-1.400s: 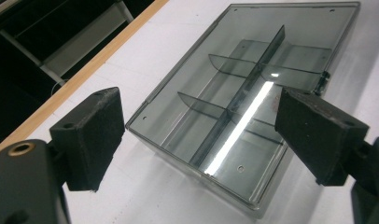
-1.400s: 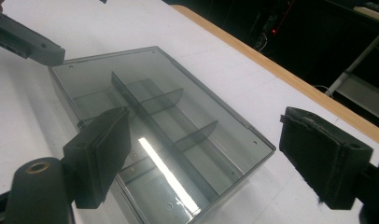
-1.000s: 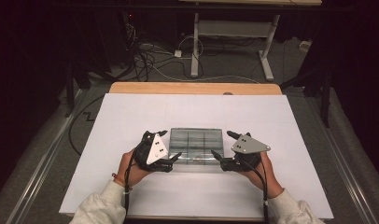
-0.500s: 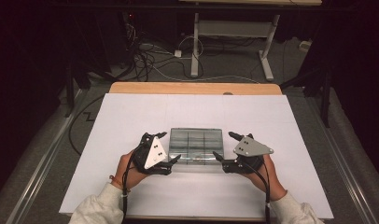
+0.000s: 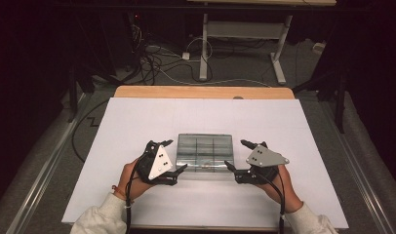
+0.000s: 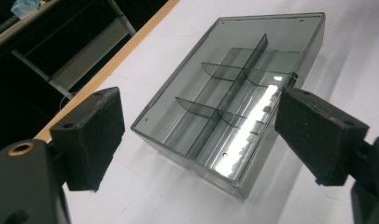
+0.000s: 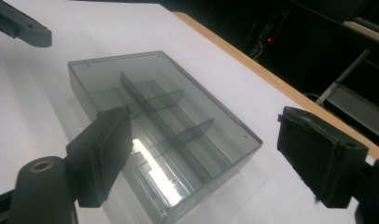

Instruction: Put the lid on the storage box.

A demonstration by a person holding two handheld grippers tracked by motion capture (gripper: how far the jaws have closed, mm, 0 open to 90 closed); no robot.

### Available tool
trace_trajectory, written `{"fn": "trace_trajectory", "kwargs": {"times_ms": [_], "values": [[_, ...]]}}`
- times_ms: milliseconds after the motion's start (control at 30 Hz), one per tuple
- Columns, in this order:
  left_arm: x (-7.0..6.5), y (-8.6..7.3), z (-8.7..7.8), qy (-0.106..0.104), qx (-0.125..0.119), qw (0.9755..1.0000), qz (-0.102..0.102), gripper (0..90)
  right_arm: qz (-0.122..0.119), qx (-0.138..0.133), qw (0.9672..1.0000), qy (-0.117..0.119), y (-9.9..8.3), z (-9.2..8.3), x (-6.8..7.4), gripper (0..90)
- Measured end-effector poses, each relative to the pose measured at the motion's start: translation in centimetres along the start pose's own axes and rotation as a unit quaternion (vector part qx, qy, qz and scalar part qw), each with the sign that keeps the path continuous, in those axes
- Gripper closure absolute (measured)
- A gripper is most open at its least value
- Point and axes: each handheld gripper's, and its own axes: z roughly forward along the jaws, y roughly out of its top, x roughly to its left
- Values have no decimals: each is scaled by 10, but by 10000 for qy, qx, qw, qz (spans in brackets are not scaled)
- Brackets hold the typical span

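Box [image 5: 205, 151]: lying flat on the white table cover [image 5: 137, 122], near the front edge, midway between the 2 grippers; lid closed.
Box build [image 6: 234, 88]: showing smoky clear plastic, 1 long divider and 2 cross dividers, making 6 compartments; contents too small to tell.
Left gripper [image 5: 169, 156]: hovering just beside the left end of the box, held in the left hand [image 5: 130, 178]; grey 3-cornered plate facing up.
Left jaws: standing wide open, gripping nothing; in the left gripper view, bracketing the near corner of the box, 1 pad over the bare cover and 1 pad overlapping the lid edge; contact with the box not possible to tell.
Right gripper [image 5: 236, 154]: hovering just beside the right end of the box, held in the right hand [image 5: 276, 183]; grey plate facing up.
Right jaws: standing wide open, gripping nothing; in the right gripper view, 1 pad overlapping the near long side of the box and 1 pad well off past the corner, above the cover.
Wooden table edge [image 5: 201, 91]: showing beyond the far side of the cover.
Cables [image 5: 157, 58]: lying on the floor behind the table, beside a white table frame [image 5: 245, 34].
Left gripper in right gripper view [image 7: 22, 28]: appearing at the top-left corner, beyond the far end of the box.
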Motion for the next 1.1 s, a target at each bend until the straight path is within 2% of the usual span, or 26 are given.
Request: {"fn": "trace_trajectory", "kwargs": {"times_ms": [567, 700, 867, 1100], "values": [[-3, -7, -9, 9, 23, 10000, 69, 155, -90, 45, 9999, -25, -4, -11, 1, 189], [-4, -8, -11, 41, -9, 10000, 73, 155, -101, 48, 9999, -47, -5, -14, 0, 190], [-6, -11, -14, 93, 73, 9998, 160, 155, -122, 68, 9999, -69, -7, -19, 0, 189], [-6, -16, -20, 141, 62, 9998, 136, 155, -106, 104, 9999, -87, -11, -24, 0, 190]]}}
